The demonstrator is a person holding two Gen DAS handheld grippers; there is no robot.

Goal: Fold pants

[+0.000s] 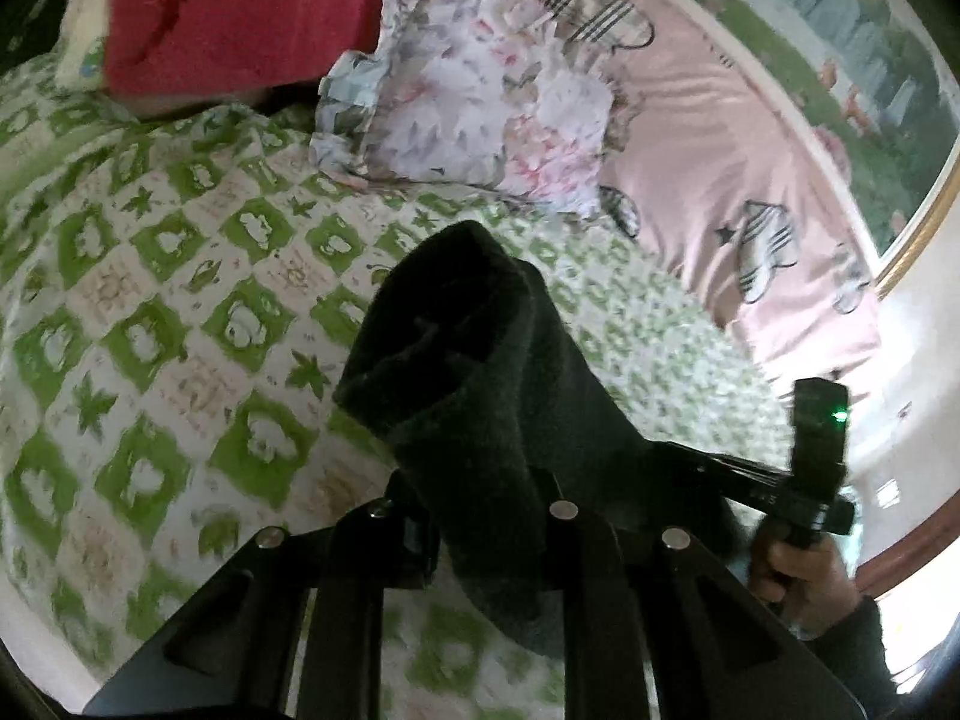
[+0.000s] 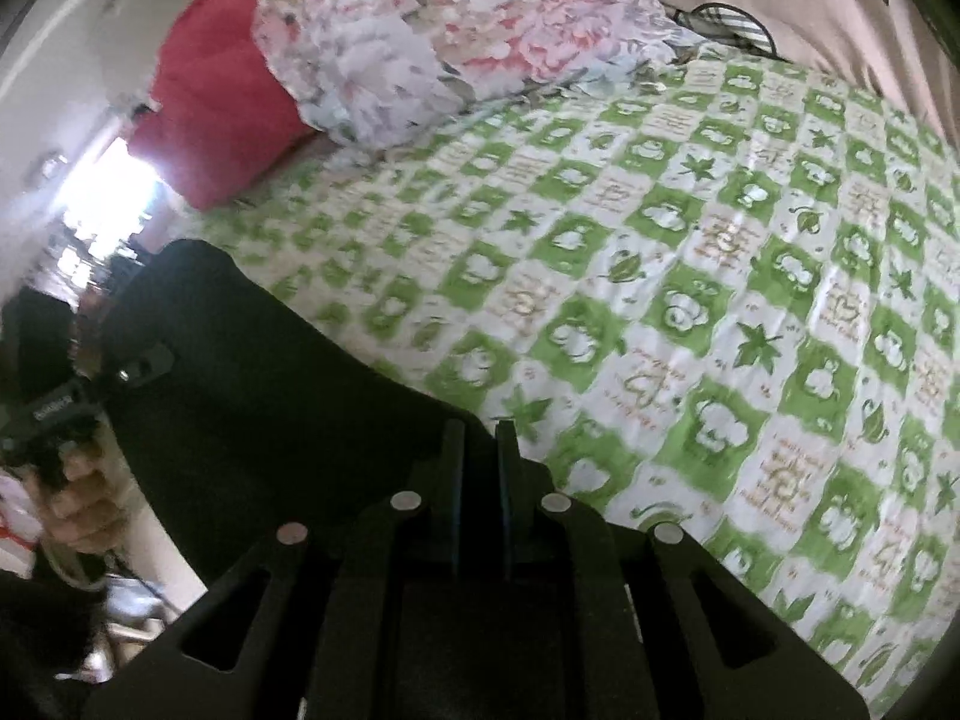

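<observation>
Right — both claws, left gripper [image 1: 480,480] & right gripper [image 2: 480,450], are clamped on the black pants [image 1: 474,360], held up over the bed [image 2: 720,300]. Thick, floppy fleece w/ some weight — grip hems, not mid-fabric.

Bedroom in a home: bed [image 2: 690,312] spread with green-and-white patchwork-print quilt; floral ruffled pillow [image 1: 480,96]; red blanket [image 1: 240,6] bundled at the head; pink cartoon-print sheet [image 1: 720,168]; gilt-framed landscape picture [image 1: 888,78] on wall.
</observation>
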